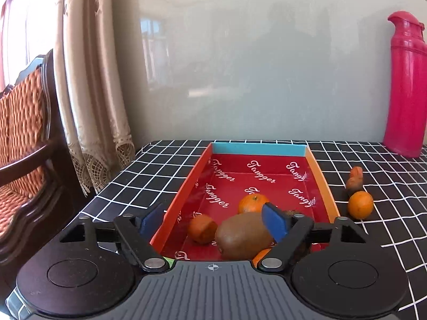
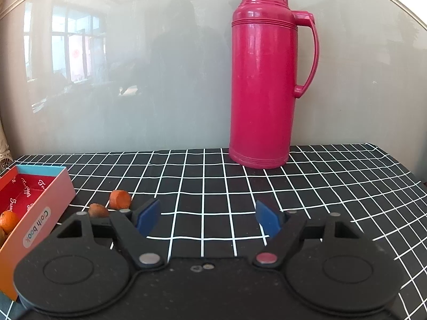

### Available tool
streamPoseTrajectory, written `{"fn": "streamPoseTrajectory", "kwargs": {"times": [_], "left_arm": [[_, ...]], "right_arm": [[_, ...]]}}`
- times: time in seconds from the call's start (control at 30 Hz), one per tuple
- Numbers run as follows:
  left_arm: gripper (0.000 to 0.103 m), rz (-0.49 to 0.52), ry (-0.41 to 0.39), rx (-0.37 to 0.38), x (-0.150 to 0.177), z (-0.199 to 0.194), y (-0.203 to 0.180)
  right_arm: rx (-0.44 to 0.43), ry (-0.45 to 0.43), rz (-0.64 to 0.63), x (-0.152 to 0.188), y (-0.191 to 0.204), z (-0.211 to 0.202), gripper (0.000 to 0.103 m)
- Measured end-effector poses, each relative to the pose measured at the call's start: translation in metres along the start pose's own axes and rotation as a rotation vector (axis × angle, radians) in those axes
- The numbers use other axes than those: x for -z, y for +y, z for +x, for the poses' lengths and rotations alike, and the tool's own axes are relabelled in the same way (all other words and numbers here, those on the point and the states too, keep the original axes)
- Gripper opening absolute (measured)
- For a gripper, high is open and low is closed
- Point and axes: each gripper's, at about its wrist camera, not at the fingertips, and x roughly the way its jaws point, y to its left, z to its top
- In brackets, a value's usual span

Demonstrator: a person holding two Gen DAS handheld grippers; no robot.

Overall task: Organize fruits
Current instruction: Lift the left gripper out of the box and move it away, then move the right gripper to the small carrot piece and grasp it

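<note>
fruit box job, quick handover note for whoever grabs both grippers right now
Left gripper: open over the near end of the box, pads off the kiwi between them.
Right gripper: open, empty, over bare tablecloth.
Done: kiwi, tangerine and an orange piece lie in the box.
Left: outside, right of the box, a tangerine and a brownish-orange fruit behind it.

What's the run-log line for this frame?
left gripper: open over kiwi in box | right gripper: open, empty | outside box: orange, brown piece
</note>
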Motion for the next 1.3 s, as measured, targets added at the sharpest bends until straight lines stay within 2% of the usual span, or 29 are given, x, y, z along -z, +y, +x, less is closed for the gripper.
{"fn": "streamPoseTrajectory", "kwargs": {"times": [0.27, 0.83, 1.0, 1.3], "left_arm": [[0.091, 0.0, -0.028, -0.004, -0.001, -0.005, 0.0], [0.092, -0.032, -0.033, -0.021, 0.004, -0.004, 0.021], [0.092, -0.047, -0.053, -0.054, 0.005, -0.006, 0.036], [0.092, -0.077, -0.018, -0.13, 0.015, 0.005, 0.074]], "right_arm": [[-0.002, 0.003, 0.003, 0.001, -0.001, 0.001, 0.078], [-0.047, 0.014, -0.056, 0.004, 0.034, 0.021, 0.078], [-0.071, 0.014, -0.062, 0.002, 0.051, 0.03, 0.078], [-0.093, 0.009, -0.089, 0.002, 0.078, 0.046, 0.078]]}}
